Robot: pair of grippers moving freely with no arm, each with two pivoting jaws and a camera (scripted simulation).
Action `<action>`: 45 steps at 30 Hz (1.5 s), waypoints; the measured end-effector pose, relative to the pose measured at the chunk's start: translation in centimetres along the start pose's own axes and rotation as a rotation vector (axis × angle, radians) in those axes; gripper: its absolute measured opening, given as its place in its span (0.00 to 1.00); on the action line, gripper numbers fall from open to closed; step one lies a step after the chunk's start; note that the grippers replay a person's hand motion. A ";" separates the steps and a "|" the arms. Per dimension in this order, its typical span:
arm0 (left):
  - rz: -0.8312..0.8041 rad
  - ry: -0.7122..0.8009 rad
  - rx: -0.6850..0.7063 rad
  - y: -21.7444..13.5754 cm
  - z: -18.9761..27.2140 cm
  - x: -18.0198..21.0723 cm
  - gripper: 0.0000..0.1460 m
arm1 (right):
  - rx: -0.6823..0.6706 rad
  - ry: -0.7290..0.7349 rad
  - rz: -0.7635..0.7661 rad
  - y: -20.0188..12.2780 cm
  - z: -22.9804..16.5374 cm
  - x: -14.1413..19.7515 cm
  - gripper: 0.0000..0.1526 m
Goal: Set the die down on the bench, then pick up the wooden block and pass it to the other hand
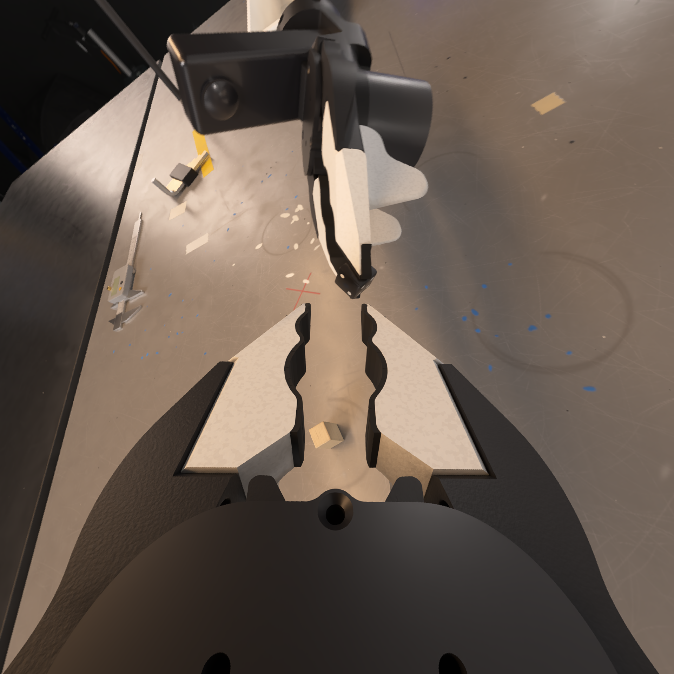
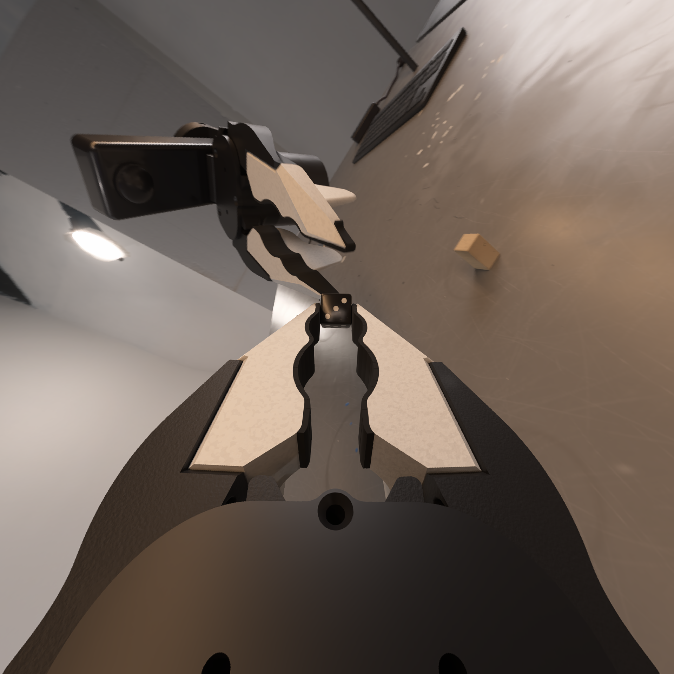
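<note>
A black die with white pips (image 2: 336,309) is clamped between the tips of my right gripper (image 2: 336,310). In the left wrist view the same die (image 1: 355,286) sits at the right gripper's tips, held in the air just beyond my left fingertips. My left gripper (image 1: 335,308) is open and empty, its tips a short way from the die. The right wrist view shows it (image 2: 333,270) with its fingers apart, one tip close to the die. The wooden block (image 1: 325,434) lies on the bench (image 1: 510,219), seen between my left fingers; it also shows in the right wrist view (image 2: 476,251).
A caliper (image 1: 126,284), a hex key (image 1: 169,186), a small dark and yellow piece (image 1: 189,169) and tape strips (image 1: 548,103) lie on the bench. A red cross mark (image 1: 302,291) is near the die. A dark keyboard (image 2: 408,98) lies far off. The bench's edge (image 1: 120,219) runs at left.
</note>
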State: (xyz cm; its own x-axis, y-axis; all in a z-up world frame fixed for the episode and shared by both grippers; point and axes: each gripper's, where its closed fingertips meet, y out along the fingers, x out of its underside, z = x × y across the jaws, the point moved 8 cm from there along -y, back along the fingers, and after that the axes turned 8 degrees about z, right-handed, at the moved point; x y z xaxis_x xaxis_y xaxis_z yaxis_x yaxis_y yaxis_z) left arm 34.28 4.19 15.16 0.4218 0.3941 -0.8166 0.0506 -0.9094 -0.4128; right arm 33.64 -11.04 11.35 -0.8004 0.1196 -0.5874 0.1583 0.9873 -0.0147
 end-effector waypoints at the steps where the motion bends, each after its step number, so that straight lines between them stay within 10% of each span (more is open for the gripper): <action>1: 0.004 0.010 0.010 -0.1 0.1 -0.1 0.17 | -0.023 0.008 0.001 0.2 -0.1 -0.1 0.11; 14: -0.060 0.005 -0.016 -1.3 2.2 0.5 0.09 | -0.047 0.021 -0.052 1.7 -0.2 1.2 0.11; 18: -0.062 -0.115 -0.080 -3.2 2.4 1.3 0.24 | 0.097 -0.167 -0.150 2.2 0.2 1.5 0.11; 28: -0.173 -0.286 -0.242 -8.6 3.9 4.9 0.18 | 0.397 -0.723 -0.537 3.0 2.1 1.9 0.11; 40: -0.230 -0.360 -0.306 -11.2 5.1 6.6 0.18 | 0.419 -0.851 -0.636 3.8 3.3 2.3 0.11; 45: -0.244 -0.385 -0.324 -11.8 5.1 7.0 0.21 | 0.420 -0.808 -0.617 3.5 3.0 2.3 0.33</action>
State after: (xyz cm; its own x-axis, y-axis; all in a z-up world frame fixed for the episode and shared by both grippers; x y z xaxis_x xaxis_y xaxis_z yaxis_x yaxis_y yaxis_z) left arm 32.05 18.37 12.29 0.0046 0.5631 -0.8264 0.4066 -0.7561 -0.5129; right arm 34.08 -7.62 7.54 -0.2189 -0.6371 -0.7391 0.1680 0.7215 -0.6717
